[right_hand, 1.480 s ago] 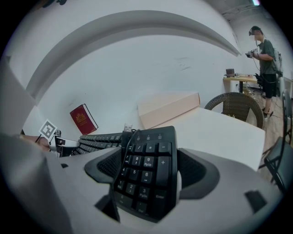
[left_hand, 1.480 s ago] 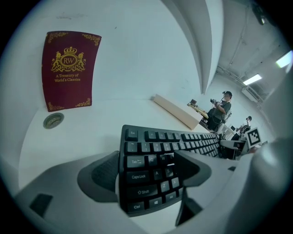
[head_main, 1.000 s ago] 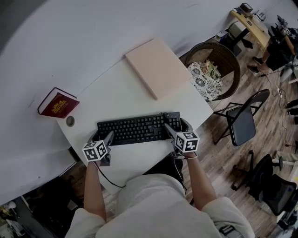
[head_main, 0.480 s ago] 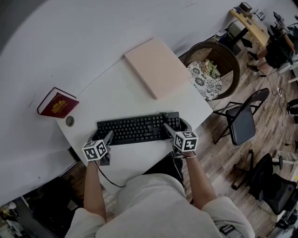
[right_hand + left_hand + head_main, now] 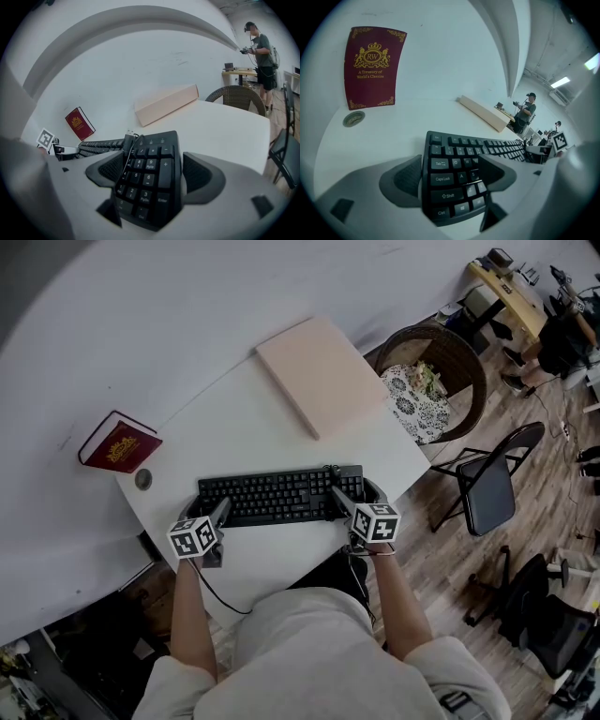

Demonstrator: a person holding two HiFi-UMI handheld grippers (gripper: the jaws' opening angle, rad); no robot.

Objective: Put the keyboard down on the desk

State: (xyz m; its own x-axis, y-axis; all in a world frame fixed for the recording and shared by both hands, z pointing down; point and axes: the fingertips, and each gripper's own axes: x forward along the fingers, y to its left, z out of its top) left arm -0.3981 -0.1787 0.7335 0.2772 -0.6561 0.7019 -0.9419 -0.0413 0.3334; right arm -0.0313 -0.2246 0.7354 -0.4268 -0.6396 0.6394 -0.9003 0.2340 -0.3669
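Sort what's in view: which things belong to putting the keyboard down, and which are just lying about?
Job:
keyboard
desk
left gripper and right gripper, both clamped on it

Lying about:
red book
pink board
wicker chair
folding chair

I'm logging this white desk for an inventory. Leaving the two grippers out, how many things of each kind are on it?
keyboard: 1
red book: 1
pale pink flat box: 1
round grommet: 1
Total: 4
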